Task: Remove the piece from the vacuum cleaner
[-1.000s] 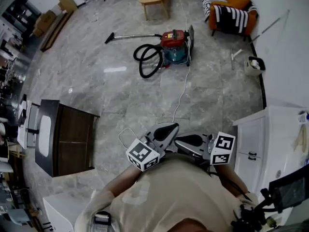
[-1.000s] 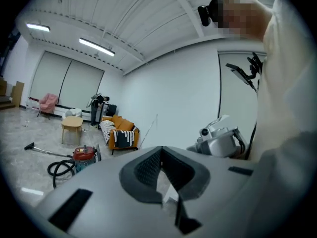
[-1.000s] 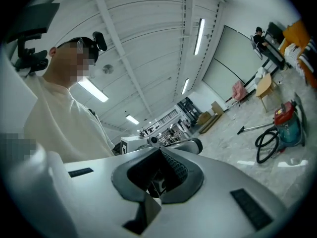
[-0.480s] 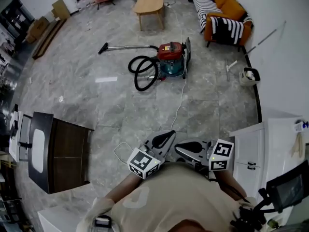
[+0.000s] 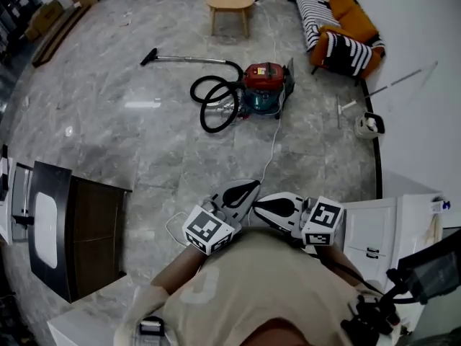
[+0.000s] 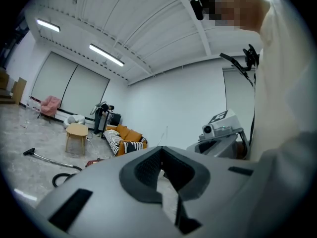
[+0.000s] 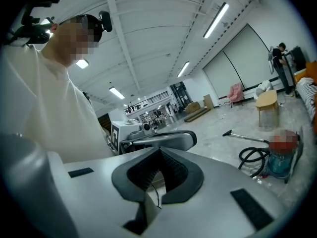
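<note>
The left gripper [image 5: 248, 187] and right gripper [image 5: 259, 202] are both fully closed and empty, held near the chest. The vacuum cleaner [image 5: 265, 83] stands on the floor [image 5: 144, 150] ahead (well apart from both). Close the distance first, then open one gripper at the detachable piece.

The person wears a loose cream T-shirt [image 5: 259, 287], and the smooth pale-grey left gripper [image 5: 247, 187] and right gripper [image 5: 261, 202] each carry black ribbed pads [image 7: 171, 170] and a white cube with black square markers [image 5: 209, 229], with a thin white cable [image 5: 168, 229] looping off the left.
</note>
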Demonstrator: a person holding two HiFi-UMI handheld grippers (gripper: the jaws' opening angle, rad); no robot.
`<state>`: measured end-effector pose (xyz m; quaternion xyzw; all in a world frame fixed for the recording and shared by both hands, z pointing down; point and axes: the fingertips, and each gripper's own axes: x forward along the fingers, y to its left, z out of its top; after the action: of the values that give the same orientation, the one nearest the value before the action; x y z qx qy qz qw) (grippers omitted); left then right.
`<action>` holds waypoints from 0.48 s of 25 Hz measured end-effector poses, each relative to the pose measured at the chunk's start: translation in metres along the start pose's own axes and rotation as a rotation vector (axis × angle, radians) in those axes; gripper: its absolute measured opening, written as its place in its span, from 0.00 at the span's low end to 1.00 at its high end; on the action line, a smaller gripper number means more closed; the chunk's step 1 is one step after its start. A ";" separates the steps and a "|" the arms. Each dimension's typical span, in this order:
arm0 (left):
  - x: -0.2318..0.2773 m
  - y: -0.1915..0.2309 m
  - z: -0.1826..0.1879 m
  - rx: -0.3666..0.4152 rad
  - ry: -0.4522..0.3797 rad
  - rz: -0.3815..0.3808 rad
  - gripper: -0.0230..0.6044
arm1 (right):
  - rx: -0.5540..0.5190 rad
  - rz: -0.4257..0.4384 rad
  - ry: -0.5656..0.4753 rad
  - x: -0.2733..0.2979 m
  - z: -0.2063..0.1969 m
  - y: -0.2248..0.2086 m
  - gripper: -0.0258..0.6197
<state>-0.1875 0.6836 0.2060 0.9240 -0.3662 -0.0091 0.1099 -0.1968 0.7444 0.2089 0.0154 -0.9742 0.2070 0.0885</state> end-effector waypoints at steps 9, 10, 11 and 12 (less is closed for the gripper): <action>-0.019 0.061 0.022 -0.012 -0.034 -0.051 0.04 | -0.088 -0.141 -0.053 0.051 0.039 -0.040 0.04; -0.019 0.063 0.023 -0.017 -0.039 -0.077 0.04 | -0.098 -0.152 -0.049 0.053 0.039 -0.041 0.04; -0.019 0.066 0.023 -0.023 -0.045 -0.099 0.04 | -0.105 -0.160 -0.043 0.055 0.039 -0.043 0.04; -0.018 0.068 0.023 -0.029 -0.049 -0.112 0.04 | -0.106 -0.164 -0.039 0.057 0.039 -0.045 0.04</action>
<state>-0.2492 0.6432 0.1971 0.9408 -0.3163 -0.0432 0.1137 -0.2568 0.6878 0.2019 0.0943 -0.9808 0.1468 0.0869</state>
